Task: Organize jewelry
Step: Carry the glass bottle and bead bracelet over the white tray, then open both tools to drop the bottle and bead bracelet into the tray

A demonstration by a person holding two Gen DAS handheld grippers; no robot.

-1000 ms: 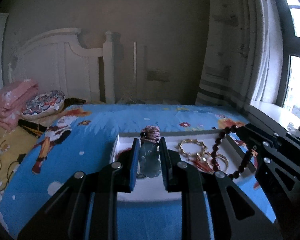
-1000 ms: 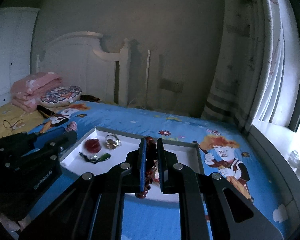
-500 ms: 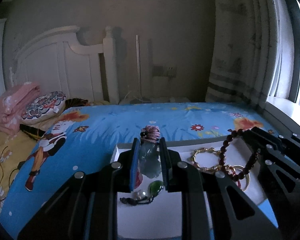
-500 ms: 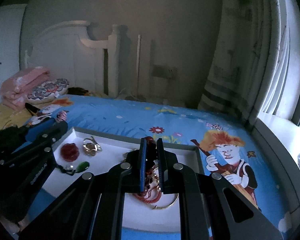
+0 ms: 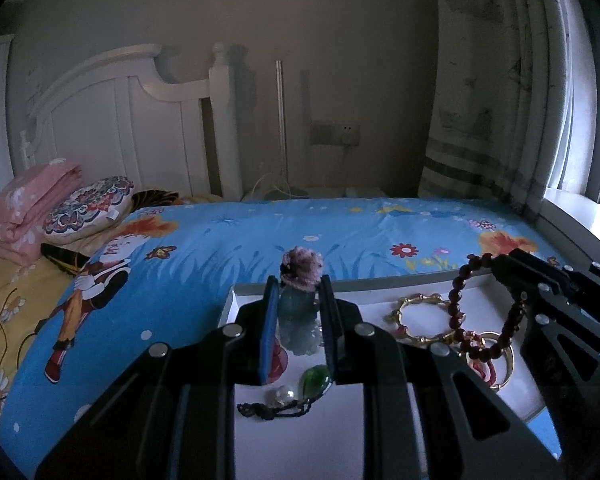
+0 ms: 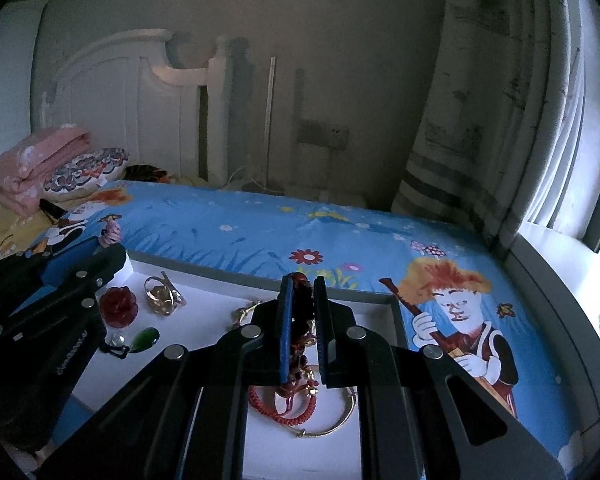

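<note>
My left gripper (image 5: 299, 282) is shut on a pale jade pendant (image 5: 298, 322) with a pink knotted top, held over the left end of a white tray (image 5: 300, 440). To its right, my right gripper (image 6: 302, 280) is shut on a dark red bead bracelet (image 6: 301, 308), which hangs in a loop (image 5: 458, 300) above the tray's right half. In the tray (image 6: 204, 328) lie a green pendant on black cord (image 5: 315, 376), a red rose piece (image 6: 119, 306), a gold ring (image 6: 160, 292), a gold link bangle (image 5: 420, 316), a red cord bracelet (image 6: 276, 404) and a thin gold bangle (image 6: 340, 416).
The tray rests on a bed with a blue cartoon sheet (image 5: 260, 232). A folded pink blanket (image 5: 24, 208) and a patterned cushion (image 5: 88, 208) lie at the white headboard (image 5: 132, 120). A curtain (image 6: 480, 120) and a window sill (image 6: 560, 264) are on the right.
Both grippers have moved forward over the tray, which now sits nearer and lower in both views. Each still grips its piece.
</note>
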